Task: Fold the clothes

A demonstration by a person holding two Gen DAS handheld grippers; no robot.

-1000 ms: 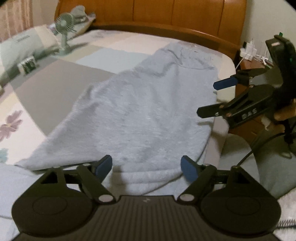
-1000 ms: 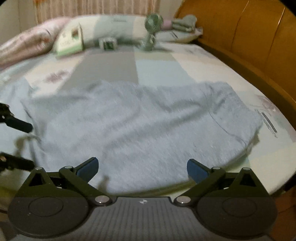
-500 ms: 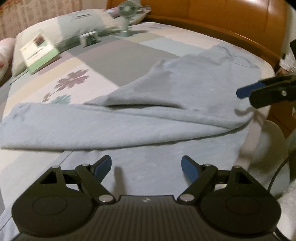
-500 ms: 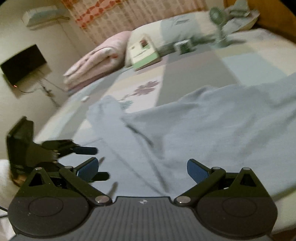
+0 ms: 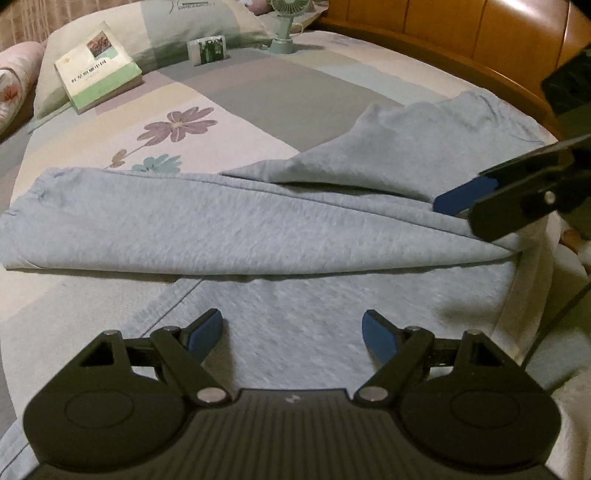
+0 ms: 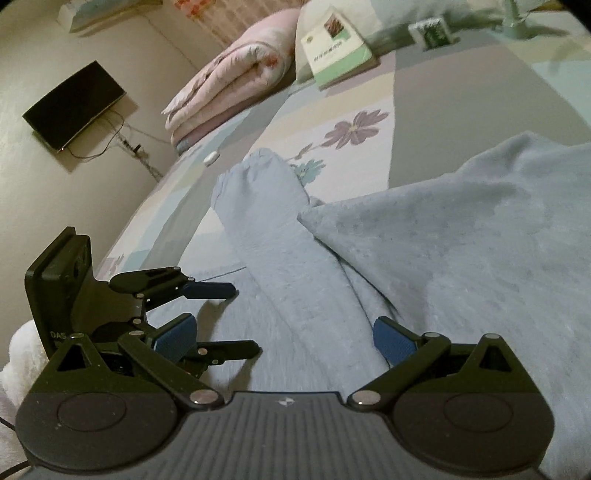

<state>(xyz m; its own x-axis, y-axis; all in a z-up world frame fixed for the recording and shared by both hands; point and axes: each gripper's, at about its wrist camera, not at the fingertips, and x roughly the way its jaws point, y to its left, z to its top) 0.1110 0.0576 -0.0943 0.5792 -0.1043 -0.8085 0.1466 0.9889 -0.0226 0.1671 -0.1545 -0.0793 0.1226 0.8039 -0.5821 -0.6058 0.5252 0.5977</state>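
Observation:
A pair of light grey-blue sweatpants lies spread on the bed, one leg running left to a cuff, the waist part at the far right. It also shows in the right wrist view, with the cuff farther off. My left gripper is open and empty just above the near leg fabric. My right gripper is open and empty over the garment; in the left wrist view one of its blue fingertips hovers at the right edge. The left gripper also shows open in the right wrist view.
The bed has a patchwork floral sheet. At the head lie a book, a small box, a small fan and a pink folded quilt. A wooden bed frame runs along the right. A TV hangs on the wall.
Both cameras have swung left along the bed, from the waist end toward the legs and cuff. Both grippers stay open and empty, now close together over the near leg.

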